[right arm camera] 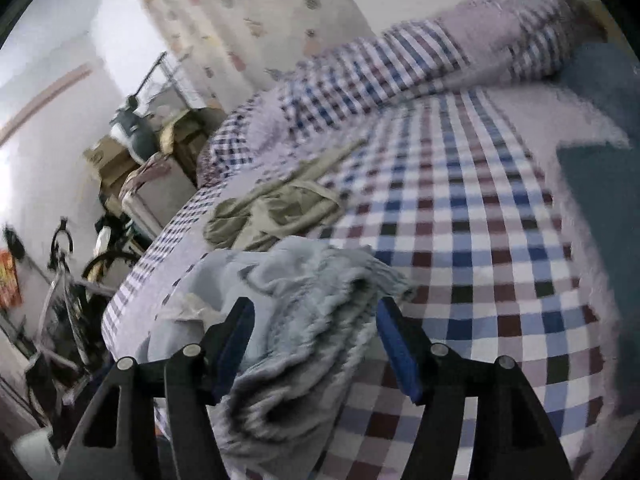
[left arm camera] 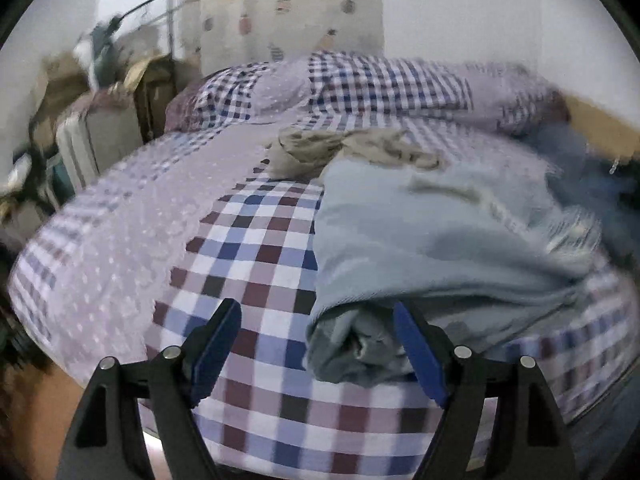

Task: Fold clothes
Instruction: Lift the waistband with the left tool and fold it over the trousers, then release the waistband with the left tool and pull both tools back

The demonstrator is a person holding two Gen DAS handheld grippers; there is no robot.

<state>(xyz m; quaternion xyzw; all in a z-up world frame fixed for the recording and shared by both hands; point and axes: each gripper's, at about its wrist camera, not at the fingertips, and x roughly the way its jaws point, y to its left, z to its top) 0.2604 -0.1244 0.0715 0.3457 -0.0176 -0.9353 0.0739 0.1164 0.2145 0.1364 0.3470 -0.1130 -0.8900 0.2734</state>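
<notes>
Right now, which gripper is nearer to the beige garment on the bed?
Cannot tell: the beige garment lies beyond the light blue garment from both the left gripper and the right gripper.

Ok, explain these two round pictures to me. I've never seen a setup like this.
A person holds one pair of tongs in each hand, and a wide-angle camera on each looks forward along the fingers, hence the round, bent pictures. One view looks past the left tongs, the other past the right tongs. Both stand open and hold nothing. Below them is a bed with a checked cover. On it lie a light blue garment, its bunched cloth lying between the fingers, and farther off a crumpled beige garment. The pictures are blurred.
</notes>
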